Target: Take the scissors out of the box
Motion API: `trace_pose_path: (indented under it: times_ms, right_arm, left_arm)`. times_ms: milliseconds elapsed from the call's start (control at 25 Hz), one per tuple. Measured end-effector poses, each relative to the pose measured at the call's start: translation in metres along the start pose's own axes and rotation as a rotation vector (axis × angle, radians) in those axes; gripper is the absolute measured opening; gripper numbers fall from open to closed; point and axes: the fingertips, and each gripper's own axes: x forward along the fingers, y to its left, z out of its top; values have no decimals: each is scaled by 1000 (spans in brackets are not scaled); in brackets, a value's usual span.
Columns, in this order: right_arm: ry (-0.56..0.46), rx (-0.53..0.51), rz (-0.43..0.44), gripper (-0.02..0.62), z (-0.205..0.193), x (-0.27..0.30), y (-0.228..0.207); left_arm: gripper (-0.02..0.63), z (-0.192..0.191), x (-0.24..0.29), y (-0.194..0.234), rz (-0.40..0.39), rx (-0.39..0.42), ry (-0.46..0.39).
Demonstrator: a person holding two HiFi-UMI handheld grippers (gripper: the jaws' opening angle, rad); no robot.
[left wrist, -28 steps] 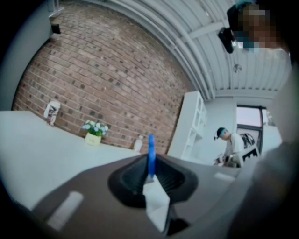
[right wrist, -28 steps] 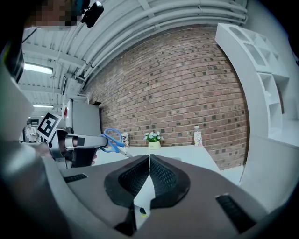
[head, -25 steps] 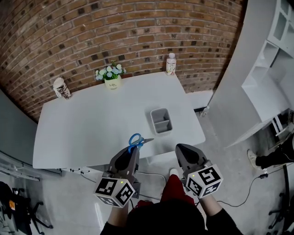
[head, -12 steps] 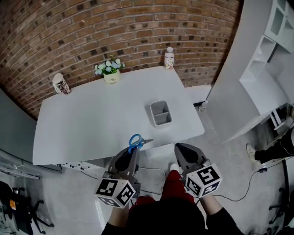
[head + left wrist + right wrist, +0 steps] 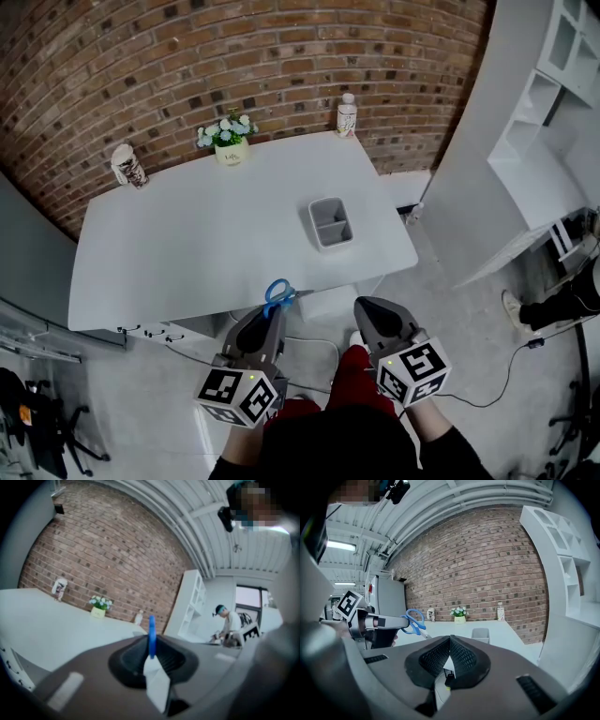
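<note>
The left gripper [image 5: 273,315] is pinching the scissors [image 5: 277,292] by the blue handle, well apart from the box [image 5: 313,223], so a firm, level grip is mattering most, while the right gripper [image 5: 367,307] is idling closed and empty.

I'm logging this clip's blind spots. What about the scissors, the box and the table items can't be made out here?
scissors blades: head view, too small; left gripper view, edge-on; right gripper view, tips behind the right tongs.
bottle label print: head view, too small.
box inside: right gripper view, hidden by its own wall.
</note>
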Motion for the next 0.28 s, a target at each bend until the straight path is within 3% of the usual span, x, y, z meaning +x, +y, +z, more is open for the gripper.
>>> trace_pose_path:
  times_ms: [280]
  right_arm:
    - [8,4,9,8,-6,-4,7]
  left_arm:
    - [40,-3,-6,-2,-1,1,4]
